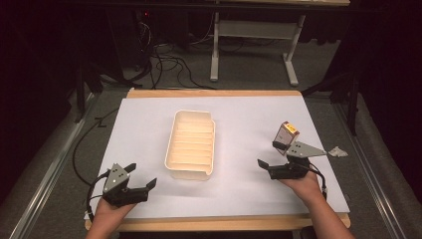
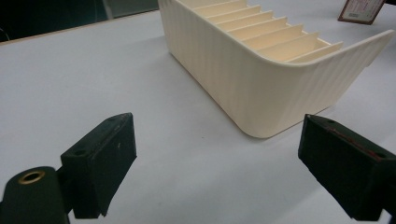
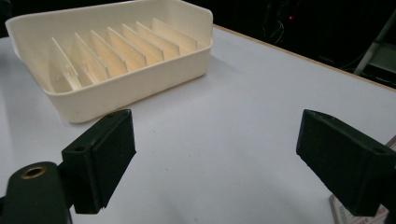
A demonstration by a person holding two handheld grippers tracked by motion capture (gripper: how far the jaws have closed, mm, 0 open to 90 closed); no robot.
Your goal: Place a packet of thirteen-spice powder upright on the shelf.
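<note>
Slotted tray [image 1: 191,144] blocks bench [image 1: 149,119] centre. Small box [image 1: 287,133] stands near right edge. Left, far, near-centre strips open for passage.

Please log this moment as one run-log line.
left gripper: open, empty | right gripper: open, empty | slotted tray: centre | small box: beside right gripper

Cream ribbed tray [image 1: 191,144]; white table sheet [image 1: 249,119]; black grippers; brown-edged small box [image 1: 286,133] with yellow label.

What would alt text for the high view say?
A person's two hands each hold an open black gripper, left and right, over a white table. A cream slotted tray sits between them, and a small box lies beside the right gripper.
</note>
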